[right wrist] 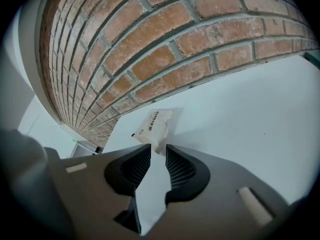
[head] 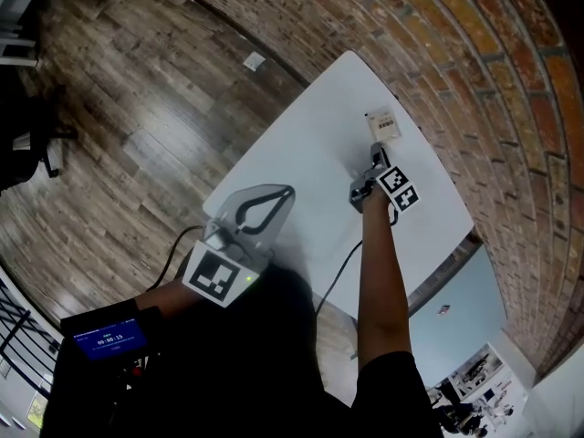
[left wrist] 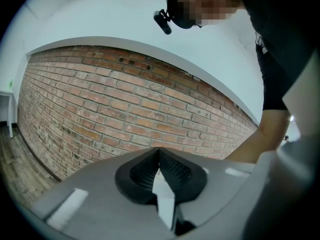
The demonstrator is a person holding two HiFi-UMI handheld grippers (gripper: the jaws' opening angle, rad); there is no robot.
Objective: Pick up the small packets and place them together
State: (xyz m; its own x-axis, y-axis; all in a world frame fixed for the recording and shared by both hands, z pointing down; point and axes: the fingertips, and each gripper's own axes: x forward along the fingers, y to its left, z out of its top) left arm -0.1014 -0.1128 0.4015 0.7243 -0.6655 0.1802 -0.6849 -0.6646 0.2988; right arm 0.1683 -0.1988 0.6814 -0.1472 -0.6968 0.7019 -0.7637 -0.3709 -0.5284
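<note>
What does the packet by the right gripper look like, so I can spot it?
Find the white table beside the brick wall. Near its wall-side edge lies a small cream packet with dark print, just ahead of the right gripper, jaws apart. No other packet shows on the tabletop.

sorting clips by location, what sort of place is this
Probably an indoor room such as an office or studio space. It has a bare brick wall, a wood-plank floor and a plain white table with a small packet on it.
</note>
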